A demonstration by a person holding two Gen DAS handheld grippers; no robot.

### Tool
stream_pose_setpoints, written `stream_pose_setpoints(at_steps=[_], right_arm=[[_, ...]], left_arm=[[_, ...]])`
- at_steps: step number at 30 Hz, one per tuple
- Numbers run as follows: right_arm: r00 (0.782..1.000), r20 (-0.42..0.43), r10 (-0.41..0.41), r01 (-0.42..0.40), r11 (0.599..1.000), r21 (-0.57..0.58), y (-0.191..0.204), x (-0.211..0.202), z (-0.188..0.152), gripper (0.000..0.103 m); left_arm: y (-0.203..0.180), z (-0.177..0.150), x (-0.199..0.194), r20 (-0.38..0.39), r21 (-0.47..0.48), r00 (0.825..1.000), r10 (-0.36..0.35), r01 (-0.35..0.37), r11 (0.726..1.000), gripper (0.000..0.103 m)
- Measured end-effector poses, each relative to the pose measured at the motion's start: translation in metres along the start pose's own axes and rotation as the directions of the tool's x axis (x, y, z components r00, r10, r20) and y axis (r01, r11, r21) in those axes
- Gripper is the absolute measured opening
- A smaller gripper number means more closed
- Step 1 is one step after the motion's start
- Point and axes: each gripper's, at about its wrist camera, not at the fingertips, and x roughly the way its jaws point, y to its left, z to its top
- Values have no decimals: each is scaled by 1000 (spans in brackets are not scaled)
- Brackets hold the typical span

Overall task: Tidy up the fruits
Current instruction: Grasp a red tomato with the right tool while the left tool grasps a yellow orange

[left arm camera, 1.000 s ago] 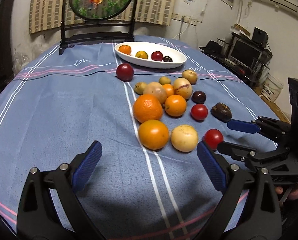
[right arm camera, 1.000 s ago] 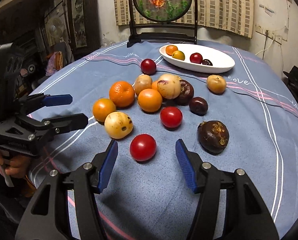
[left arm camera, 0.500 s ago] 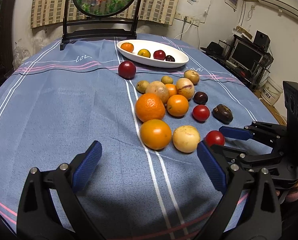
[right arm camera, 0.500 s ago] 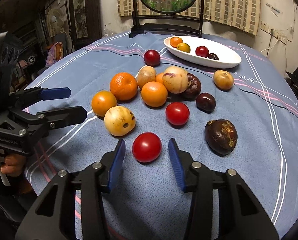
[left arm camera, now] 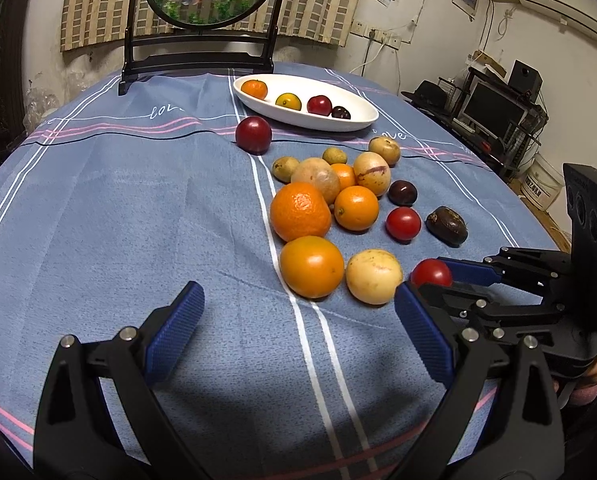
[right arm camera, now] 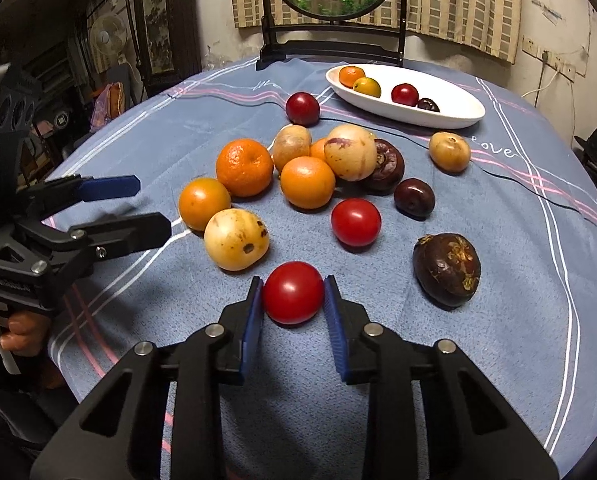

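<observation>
Two ribbed blue pads (right arm camera: pixel 253 322) of the right gripper (right arm camera: pixel 293 312) press the sides of a glossy, round red tomato (right arm camera: pixel 293 292) at the near edge of the fruit pile, the tomato resting on the woven blue striped tablecloth (right arm camera: pixel 498 320). A second ago those pads stood wide with the tomato loose between them; half a second ago they had narrowed, and now they are clamped on it. At 11 o'clock from the tomato lies a pale yellow, speckled fruit (right arm camera: pixel 236 239), and at 2 o'clock a wrinkled, dark brown fruit (right arm camera: pixel 447 268), well apart. A second smooth tomato (right arm camera: pixel 356 222) sits just beyond at 1 o'clock.

The left gripper (left arm camera: pixel 298 332) hangs over bare cloth with its textured pads spread wide, grasping nothing, as before. Ahead of it lie a smooth orange (left arm camera: pixel 311 266) and, further, a dimpled mandarin (left arm camera: pixel 300 211). Farthest, at 12 o'clock, the oval white dish (left arm camera: pixel 362 120) holds four small fruits.
</observation>
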Motion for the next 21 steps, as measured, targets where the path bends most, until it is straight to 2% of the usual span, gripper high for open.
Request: stream_pose_setpoints(at_steps=[3,5,7,10,21], right_arm=[[1000,11,21,-21,999,30,-5,-2,-1,31],[999,11,38,-39,998,47,-7,-3,-2,31],[999,11,44,-45,997,56,-8,-3,-2,31],[999,12,47,-48,997,58,-8,-3,-2,31],[998,23,66,-68,995,69,-8,-5,-3,31]], left_arm=[[-2,3,2,1,16,1000,4,-4,1000,95],[-4,6,4,-1,26,1000,13,-13,1000,85],[-4,11,8,-13,43,1000,15,-15,999,69],[-4,16,14,-31,65,999,31,-29,997,60],[-7,24,33,-89,98,996,4,5,995,57]])
